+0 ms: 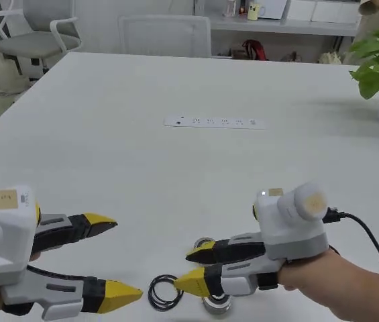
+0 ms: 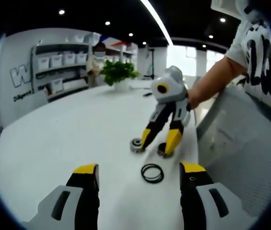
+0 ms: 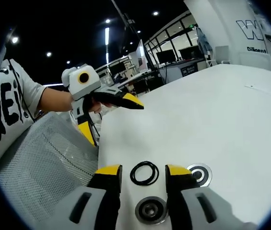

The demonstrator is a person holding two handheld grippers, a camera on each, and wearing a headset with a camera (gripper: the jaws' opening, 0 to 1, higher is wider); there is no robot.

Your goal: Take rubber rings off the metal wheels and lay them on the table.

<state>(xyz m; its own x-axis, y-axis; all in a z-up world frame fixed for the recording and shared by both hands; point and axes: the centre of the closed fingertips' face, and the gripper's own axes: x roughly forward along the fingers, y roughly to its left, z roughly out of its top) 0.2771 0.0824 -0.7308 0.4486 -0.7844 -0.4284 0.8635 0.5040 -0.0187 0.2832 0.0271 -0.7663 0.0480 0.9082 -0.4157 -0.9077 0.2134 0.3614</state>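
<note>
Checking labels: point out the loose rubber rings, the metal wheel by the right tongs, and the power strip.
rubber rings (image 3: 145, 163): right gripper view, top arc.
metal wheel (image 3: 151, 209): right gripper view, hub.
power strip (image 1: 214, 122): head view, middle of casing.

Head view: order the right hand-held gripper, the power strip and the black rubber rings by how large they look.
1. right hand-held gripper, though nearness to the camera inflates it
2. power strip, long but thin
3. rubber rings, smallest

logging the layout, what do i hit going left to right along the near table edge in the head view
left gripper → rings → right gripper → cable; wheels overlap the right gripper, so left out
</note>
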